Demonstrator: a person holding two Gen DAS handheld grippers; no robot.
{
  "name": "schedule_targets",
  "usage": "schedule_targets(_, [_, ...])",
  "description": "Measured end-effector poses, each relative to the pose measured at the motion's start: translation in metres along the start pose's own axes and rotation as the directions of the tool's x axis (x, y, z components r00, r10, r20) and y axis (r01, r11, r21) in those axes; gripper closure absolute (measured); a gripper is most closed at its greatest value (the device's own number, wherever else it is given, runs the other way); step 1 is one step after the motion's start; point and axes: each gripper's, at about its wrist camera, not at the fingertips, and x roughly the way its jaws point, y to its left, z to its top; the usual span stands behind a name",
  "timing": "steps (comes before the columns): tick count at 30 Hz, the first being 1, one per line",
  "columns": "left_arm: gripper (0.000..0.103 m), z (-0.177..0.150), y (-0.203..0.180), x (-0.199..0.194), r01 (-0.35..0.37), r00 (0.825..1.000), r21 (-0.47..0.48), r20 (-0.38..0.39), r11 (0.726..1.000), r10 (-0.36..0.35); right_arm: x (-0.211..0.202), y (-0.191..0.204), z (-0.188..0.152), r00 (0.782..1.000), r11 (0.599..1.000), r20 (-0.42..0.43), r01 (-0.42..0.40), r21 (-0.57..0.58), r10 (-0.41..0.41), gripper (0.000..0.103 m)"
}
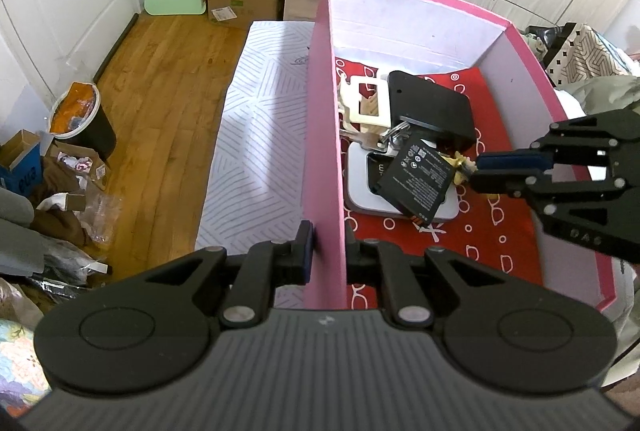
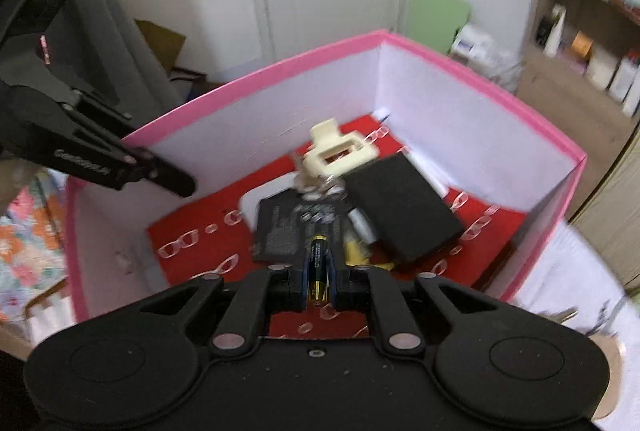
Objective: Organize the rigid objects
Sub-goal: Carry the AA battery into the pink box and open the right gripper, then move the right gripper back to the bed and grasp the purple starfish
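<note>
Pink box [image 1: 320, 135] on a bed, its wall clamped in the left gripper [image 1: 328, 251] at six o'clock, black case [image 2: 400, 207] and flat battery pack [image 2: 288, 231] inside, right gripper [image 2: 318, 279] clamped on a small battery [image 2: 318, 263].

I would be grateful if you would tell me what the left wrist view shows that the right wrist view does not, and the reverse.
Only the left wrist view shows the left tool clamped on the pink box's wall, plus the wooden floor and the bin. Only the right wrist view shows the small battery between the right tool's pads. Both show the box's red floor, the flat black battery pack, the cream clip and the black block.
</note>
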Motion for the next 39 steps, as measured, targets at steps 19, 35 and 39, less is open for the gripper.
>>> schedule_targets(19, [0.092, 0.001, 0.0, 0.001, -0.001, 1.0, -0.029, 0.001, 1.0, 0.001, -0.097, -0.045, -0.044, 0.951, 0.977, 0.303, 0.001, 0.214, -0.067, 0.071])
schedule_targets(35, [0.092, -0.002, -0.005, 0.001, -0.021, 1.0, -0.011, 0.015, 1.0, 0.021, -0.075, -0.085, -0.152, 0.858, 0.858, 0.279, 0.293, 0.422, -0.431, 0.049])
schedule_targets(39, [0.092, -0.003, 0.0, 0.0, -0.005, 1.0, -0.036, 0.021, 0.999, 0.006, -0.068, -0.088, -0.169, 0.848, 0.819, 0.256, 0.301, 0.488, -0.464, 0.038])
